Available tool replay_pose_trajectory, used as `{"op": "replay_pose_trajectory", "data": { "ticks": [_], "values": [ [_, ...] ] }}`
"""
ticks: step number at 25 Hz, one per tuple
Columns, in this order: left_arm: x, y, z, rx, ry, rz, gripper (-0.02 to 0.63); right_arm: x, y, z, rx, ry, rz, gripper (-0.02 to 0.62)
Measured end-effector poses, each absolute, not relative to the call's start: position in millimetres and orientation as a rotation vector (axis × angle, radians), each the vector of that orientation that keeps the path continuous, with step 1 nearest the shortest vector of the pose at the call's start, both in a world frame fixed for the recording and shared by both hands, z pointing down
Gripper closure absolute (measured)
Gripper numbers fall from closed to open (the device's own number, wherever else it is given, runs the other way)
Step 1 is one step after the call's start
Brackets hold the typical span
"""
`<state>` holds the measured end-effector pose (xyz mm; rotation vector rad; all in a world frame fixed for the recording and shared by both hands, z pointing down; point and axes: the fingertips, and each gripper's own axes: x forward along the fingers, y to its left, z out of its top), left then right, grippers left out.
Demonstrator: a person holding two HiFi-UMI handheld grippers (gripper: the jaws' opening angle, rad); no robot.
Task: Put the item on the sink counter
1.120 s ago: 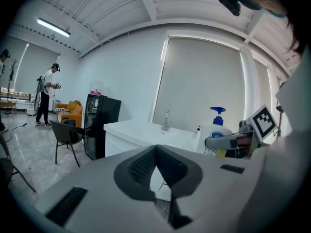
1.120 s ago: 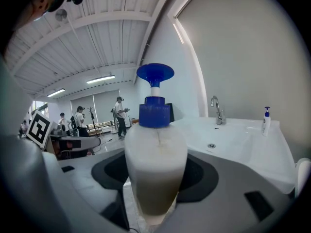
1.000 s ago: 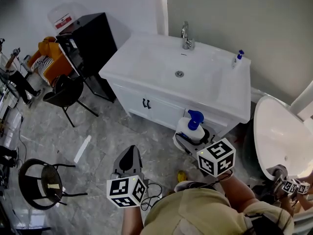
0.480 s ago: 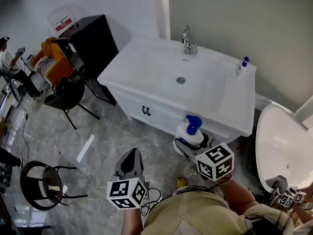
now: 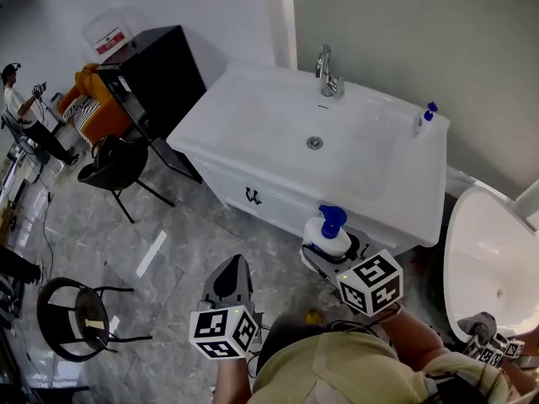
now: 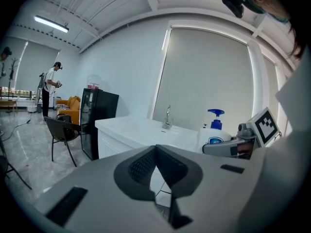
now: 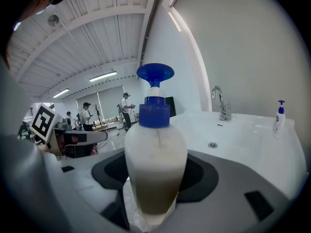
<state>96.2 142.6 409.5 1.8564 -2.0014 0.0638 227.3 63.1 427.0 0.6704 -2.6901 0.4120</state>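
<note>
Near sink counter [image 5: 253, 124] front edge, our right gripper [image 5: 333, 252] clamps upright pump bottle [image 5: 325, 232]; our left gripper [image 5: 232, 269] jaws together, empty.

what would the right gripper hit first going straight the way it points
Probably the front edge of the sink counter, the pump bottle in the right gripper touching first. Its view looks slightly over the top, so it may pass above; depth is unclear.
</note>
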Motion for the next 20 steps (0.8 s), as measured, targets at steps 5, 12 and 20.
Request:
{"op": "replay_pose_trajectory", "data": {
  "ticks": [5,12,20],
  "values": [
    [92.0,130.9,408.1,1.871,-1.998,0.051,0.571,220.3,55.7,430.6,0.664,-2.679,0.406,0.316],
    [67.1,110.2,405.6,1.908,-1.971,0.041,0.571,196.0,36.0,428.2,0.701,-2.672,0.4,0.316],
    [14.0,85.2,402.1,1.943,-1.932,0.044,0.571,140.8,13.3,423.9,0.737,-2.659,0.39,0.316]
  ]
}}
